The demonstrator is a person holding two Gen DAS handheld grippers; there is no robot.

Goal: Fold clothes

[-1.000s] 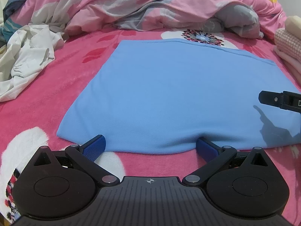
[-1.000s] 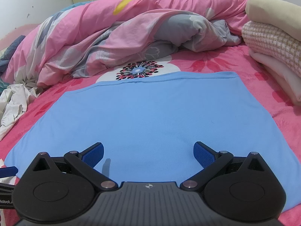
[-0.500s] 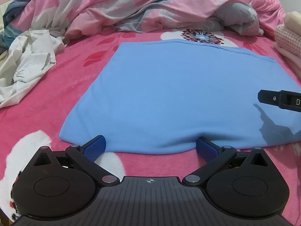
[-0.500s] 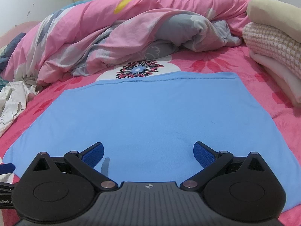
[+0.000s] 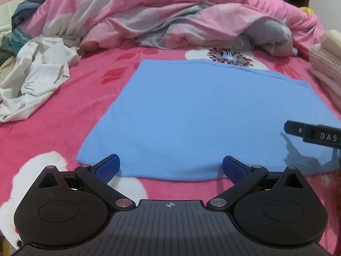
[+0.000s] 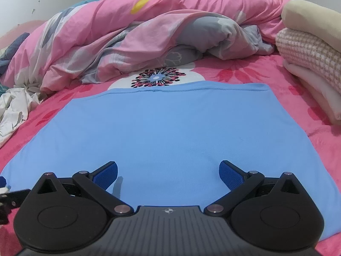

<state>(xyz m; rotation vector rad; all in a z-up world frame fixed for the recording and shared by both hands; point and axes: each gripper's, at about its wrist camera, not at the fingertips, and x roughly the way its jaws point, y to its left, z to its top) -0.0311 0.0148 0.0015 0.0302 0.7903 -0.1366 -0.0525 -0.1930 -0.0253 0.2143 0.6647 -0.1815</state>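
Note:
A light blue cloth (image 5: pixel 204 115) lies flat and smooth on the pink flowered bed cover (image 5: pixel 64 111). My left gripper (image 5: pixel 170 167) is open at the cloth's near edge, close to its near left corner, holding nothing. My right gripper (image 6: pixel 168 175) is open just above the near right part of the blue cloth (image 6: pixel 166 132), with nothing between its fingers. One black finger of the right gripper (image 5: pixel 313 135) shows at the right edge of the left wrist view. A part of the left gripper (image 6: pixel 8 194) shows at the left edge of the right wrist view.
A crumpled pink and grey quilt (image 6: pixel 149 36) is heaped behind the cloth. A rumpled white garment (image 5: pixel 34 81) lies at the left. Folded cream and checked textiles (image 6: pixel 309 53) are stacked at the right.
The left wrist view has shifted left, so the cloth sits further right in it. The right gripper has drifted slightly. Both grippers stay open.

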